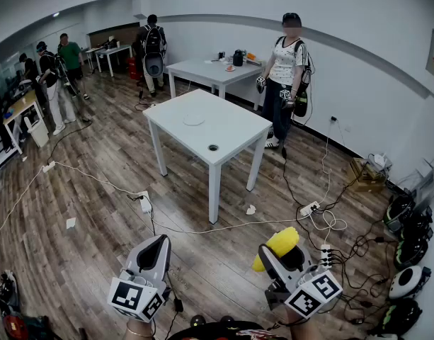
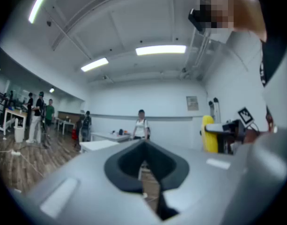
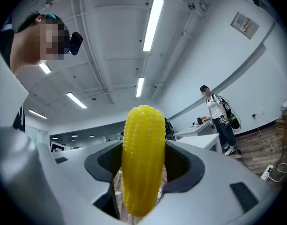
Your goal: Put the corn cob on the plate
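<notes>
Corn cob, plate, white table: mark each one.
corn cob (image 3: 142, 158): right gripper view, middle of the cob.
plate (image 1: 193, 120): head view, its bare centre.
white table (image 1: 234, 127): head view, bare top right of the plate.

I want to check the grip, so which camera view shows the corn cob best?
The right gripper view: the corn cob fills the middle, clamped between the jaws. The head view shows it small, from above; the left gripper view gives a distant side glimpse.
</notes>
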Demonstrator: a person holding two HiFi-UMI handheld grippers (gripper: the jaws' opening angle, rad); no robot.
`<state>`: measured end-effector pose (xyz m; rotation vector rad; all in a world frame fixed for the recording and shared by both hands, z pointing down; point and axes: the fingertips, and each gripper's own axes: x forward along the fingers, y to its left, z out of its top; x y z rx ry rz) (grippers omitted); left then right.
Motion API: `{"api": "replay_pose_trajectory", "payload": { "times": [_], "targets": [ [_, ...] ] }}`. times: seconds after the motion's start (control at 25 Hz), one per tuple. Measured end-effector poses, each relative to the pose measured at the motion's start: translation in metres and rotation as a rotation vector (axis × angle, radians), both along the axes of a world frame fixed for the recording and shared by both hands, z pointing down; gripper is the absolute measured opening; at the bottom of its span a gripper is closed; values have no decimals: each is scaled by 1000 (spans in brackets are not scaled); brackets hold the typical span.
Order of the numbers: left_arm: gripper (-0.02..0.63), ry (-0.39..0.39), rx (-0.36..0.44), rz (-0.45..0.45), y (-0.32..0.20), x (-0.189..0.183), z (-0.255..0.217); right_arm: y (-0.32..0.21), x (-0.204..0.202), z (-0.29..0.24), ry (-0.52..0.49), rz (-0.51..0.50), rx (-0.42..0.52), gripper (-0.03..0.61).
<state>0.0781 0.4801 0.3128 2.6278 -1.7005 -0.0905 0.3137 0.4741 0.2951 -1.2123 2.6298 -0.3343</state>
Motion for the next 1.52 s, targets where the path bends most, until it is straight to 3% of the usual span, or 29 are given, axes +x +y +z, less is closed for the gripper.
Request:
{"api": "replay_pose_trajectory", "payload": {
  "times": [0.2, 0.52, 0.8, 1.0, 1.12, 1.36, 1.52],
  "targets": [
    [-3, 25, -24, -13, -8, 0, 3, -5, 11, 3, -8, 13, -12, 267],
    [-3, -36, -13, -69, -16, 10, 18, -19, 30, 44, 10, 6, -72, 265],
    [-3, -29, -62, -157, -59, -33, 39, -78, -2, 62, -2, -57, -138, 267],
    [-3, 10, -17, -156, -155, -81, 44, -170, -52, 58, 13, -58, -113, 267],
    [-3, -23, -16, -140, -219, -111, 46, -232, -93, 56, 14, -56, -114, 267],
    [-3, -5, -4, -19, -332, -162, 41, -340, -161, 42, 25, 22, -106, 266],
    [-3, 14, 2, 15, -394, -197, 38, -404, -195, 41, 20, 39, -130, 267]
  ]
}}
